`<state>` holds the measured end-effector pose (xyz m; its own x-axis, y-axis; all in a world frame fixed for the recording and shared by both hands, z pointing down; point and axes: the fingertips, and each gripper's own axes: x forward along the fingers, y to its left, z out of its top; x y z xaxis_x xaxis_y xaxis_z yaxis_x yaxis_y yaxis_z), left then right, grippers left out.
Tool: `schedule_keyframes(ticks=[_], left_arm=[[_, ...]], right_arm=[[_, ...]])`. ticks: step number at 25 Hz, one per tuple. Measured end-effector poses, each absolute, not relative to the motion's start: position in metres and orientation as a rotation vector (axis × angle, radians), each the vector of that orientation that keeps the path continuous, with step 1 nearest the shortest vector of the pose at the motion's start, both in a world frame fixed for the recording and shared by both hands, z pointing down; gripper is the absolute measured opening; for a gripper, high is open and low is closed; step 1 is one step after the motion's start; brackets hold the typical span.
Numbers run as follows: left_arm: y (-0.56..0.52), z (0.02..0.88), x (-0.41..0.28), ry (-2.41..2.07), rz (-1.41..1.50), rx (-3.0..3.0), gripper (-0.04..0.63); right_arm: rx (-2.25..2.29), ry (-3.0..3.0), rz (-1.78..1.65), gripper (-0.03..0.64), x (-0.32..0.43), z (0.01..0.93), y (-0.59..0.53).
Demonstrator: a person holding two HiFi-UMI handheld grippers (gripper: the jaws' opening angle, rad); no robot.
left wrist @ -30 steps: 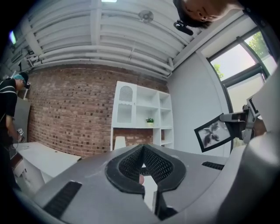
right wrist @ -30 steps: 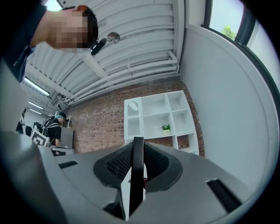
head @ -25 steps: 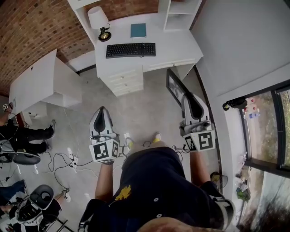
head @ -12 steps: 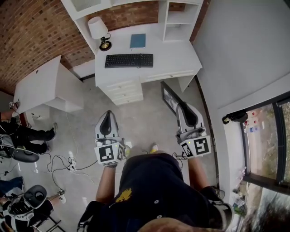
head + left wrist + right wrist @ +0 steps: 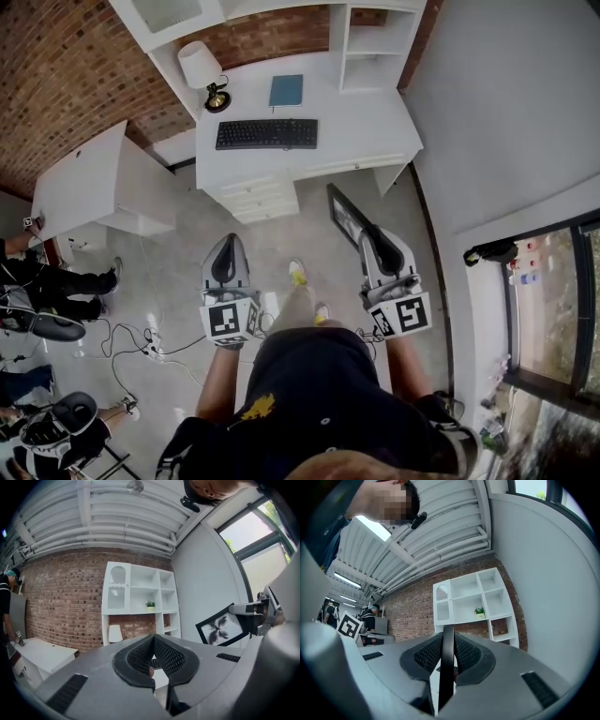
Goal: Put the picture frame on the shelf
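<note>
A black picture frame (image 5: pixel 344 213) with a black-and-white print is clamped edge-on in my right gripper (image 5: pixel 369 238), which is shut on it. In the right gripper view the frame's thin black edge (image 5: pixel 447 660) stands upright between the pads. The left gripper view shows the frame (image 5: pixel 221 626) tilted at the right. My left gripper (image 5: pixel 225 247) is shut and holds nothing; its pads (image 5: pixel 140 660) meet at the tips. The white shelf unit (image 5: pixel 370 37) stands over a white desk (image 5: pixel 361 122) ahead. Its cubbies (image 5: pixel 471 602) are mostly bare, and one holds a small plant (image 5: pixel 150 604).
On the desk lie a black keyboard (image 5: pixel 267 134), a blue book (image 5: pixel 286 90) and a white lamp (image 5: pixel 199 66). A low white cabinet (image 5: pixel 84 178) stands to the left. Cables (image 5: pixel 141 330) trail on the floor beside a seated person (image 5: pixel 47 281). A wall and window (image 5: pixel 553 309) run along the right.
Both grippers have moved forward toward the desk, the right one carrying the frame. The desk and shelf sit lower and nearer in the head view.
</note>
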<state>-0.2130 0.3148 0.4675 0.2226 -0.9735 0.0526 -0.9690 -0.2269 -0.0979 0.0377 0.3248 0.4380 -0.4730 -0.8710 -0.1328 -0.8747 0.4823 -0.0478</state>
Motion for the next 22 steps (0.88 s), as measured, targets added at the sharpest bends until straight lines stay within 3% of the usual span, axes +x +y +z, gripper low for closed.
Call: schedule_keyframes(ticks=[22], left_arm=[[0.098,0.455,-0.147,1.652,-0.080,-2.623,0.018]], right_arm=[[-1.743,2.452,0.082,0.071,0.081,0.407,0.161]])
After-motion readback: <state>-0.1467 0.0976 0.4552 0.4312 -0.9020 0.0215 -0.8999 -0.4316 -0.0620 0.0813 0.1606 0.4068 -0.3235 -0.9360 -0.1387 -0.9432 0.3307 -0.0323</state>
